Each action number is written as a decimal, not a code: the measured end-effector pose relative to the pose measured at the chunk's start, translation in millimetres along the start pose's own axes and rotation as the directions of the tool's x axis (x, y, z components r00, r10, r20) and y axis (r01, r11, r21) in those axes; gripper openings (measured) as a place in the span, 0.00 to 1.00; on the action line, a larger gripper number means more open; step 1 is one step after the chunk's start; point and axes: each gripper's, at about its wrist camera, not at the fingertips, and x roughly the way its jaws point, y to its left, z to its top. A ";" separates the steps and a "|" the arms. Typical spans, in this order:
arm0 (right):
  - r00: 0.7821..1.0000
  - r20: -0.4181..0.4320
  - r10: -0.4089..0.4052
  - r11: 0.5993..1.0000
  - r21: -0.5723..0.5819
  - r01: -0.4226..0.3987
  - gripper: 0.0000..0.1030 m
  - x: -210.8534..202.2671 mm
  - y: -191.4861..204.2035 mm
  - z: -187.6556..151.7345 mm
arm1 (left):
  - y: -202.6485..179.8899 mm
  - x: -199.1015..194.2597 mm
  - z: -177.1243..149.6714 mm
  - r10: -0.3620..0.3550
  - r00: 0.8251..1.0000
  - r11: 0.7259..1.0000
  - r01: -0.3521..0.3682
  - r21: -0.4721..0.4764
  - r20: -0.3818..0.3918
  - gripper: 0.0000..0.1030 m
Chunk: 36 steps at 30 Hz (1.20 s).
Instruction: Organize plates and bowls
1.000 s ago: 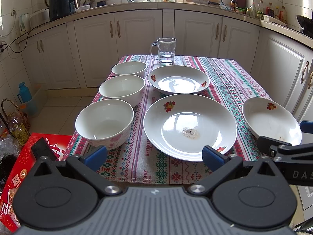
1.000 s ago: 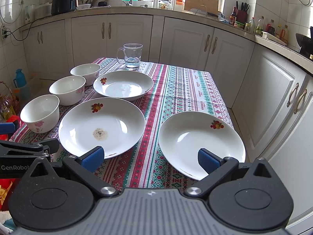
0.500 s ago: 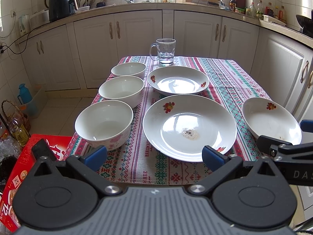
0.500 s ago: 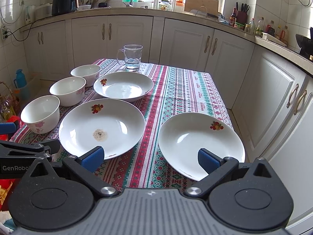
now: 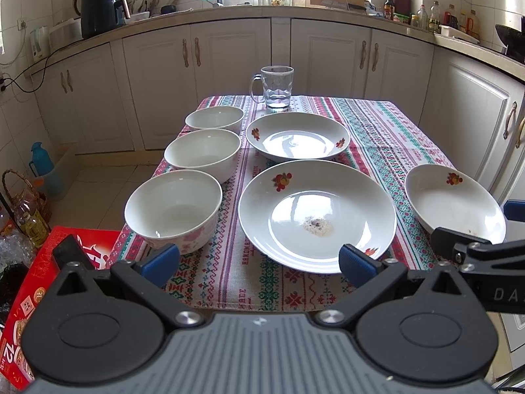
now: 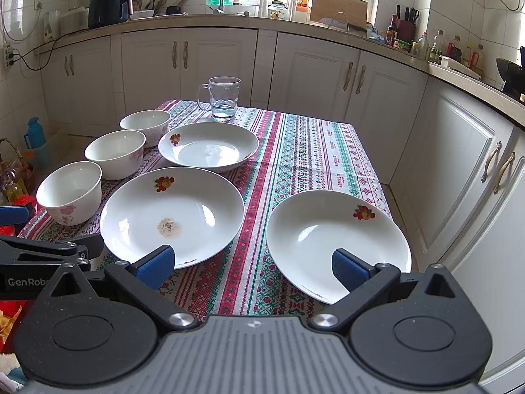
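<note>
Three white bowls stand in a row along the table's left side: near (image 5: pixel 172 208) (image 6: pixel 69 192), middle (image 5: pixel 202 154) (image 6: pixel 115 154), far (image 5: pixel 215 118) (image 6: pixel 145 124). Three white plates with fruit prints lie beside them: a stained one (image 5: pixel 316 215) (image 6: pixel 172 211) at the front centre, a far one (image 5: pixel 297 136) (image 6: pixel 208 146), and a right one (image 5: pixel 454 203) (image 6: pixel 338 241). My left gripper (image 5: pixel 259 262) is open, held before the table's front edge. My right gripper (image 6: pixel 251 264) is open too, its right pad over the right plate's near rim.
A glass mug (image 5: pixel 275 87) (image 6: pixel 224 98) holding some water stands at the table's far edge. The patterned tablecloth (image 5: pixel 377 131) covers the table. A red box (image 5: pixel 29 295) lies on the floor at the left. White cabinets (image 6: pixel 459 151) close in on the right.
Both views have shifted slightly; the table sits a little lower in frame. Plates, bowls and mug have not moved, and both grippers stay open.
</note>
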 end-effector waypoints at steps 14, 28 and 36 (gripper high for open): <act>0.999 0.043 0.006 1.000 -0.030 -0.005 1.00 -0.9 -21.9 4.7 | -12.7 16.3 25.6 -0.069 0.997 0.995 0.067 0.080 0.032 0.99; 1.000 0.013 -0.004 1.000 -0.013 0.004 1.00 17.7 -80.8 -7.8 | -54.0 42.1 46.1 -0.181 0.983 0.956 0.177 0.233 -0.003 0.99; 0.999 -0.016 0.038 0.999 -0.014 -0.038 1.00 29.7 -102.8 -25.8 | -76.8 62.1 52.2 -0.232 0.972 0.935 0.236 0.264 -0.046 0.99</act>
